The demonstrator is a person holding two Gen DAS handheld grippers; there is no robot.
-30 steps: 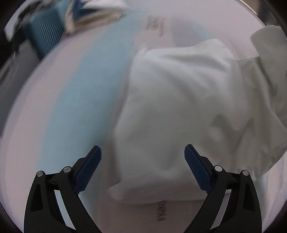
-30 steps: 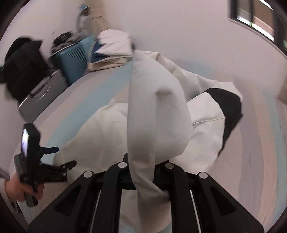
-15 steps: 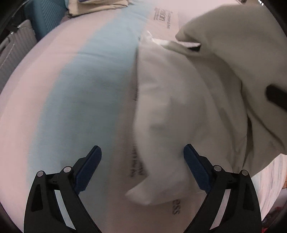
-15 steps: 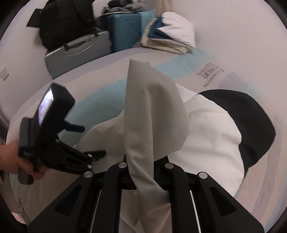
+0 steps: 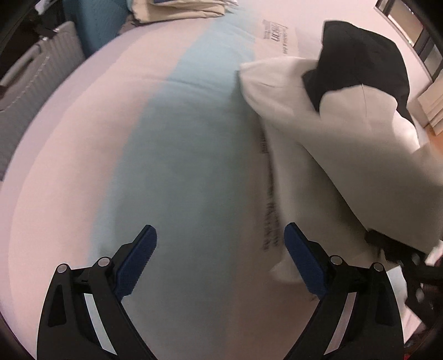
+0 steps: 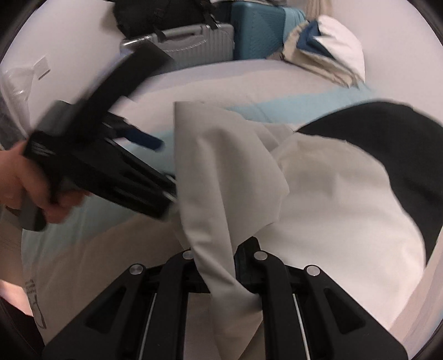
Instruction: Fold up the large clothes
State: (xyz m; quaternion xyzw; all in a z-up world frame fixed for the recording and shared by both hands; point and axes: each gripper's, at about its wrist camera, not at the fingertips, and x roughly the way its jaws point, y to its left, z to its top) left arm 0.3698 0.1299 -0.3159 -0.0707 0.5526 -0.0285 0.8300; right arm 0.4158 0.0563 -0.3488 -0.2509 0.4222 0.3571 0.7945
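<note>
A large cream and black garment (image 5: 340, 133) lies on the pale mattress (image 5: 138, 155), at the right in the left wrist view. My left gripper (image 5: 220, 257) hangs open over the blue stripe of the mattress, left of the garment, with nothing between its blue pads (image 5: 303, 263). In the right wrist view my right gripper (image 6: 221, 265) is shut on a cream fold of the garment (image 6: 218, 177), which rises between its jaws. The garment's black part (image 6: 387, 138) lies to the right. The left gripper (image 6: 97, 166) and a hand (image 6: 25, 188) show at the left.
Behind the mattress stand a grey suitcase (image 6: 191, 47), a teal suitcase (image 6: 257, 36) and a black bag (image 6: 155, 16). A stack of folded clothes (image 6: 326, 52) sits at the mattress's far corner. Printed lettering (image 5: 267, 199) marks the mattress beside the garment.
The left gripper has slid left off the garment onto the bare mattress. The right gripper has come down and rolled with the cream fold, nearing the left gripper.
</note>
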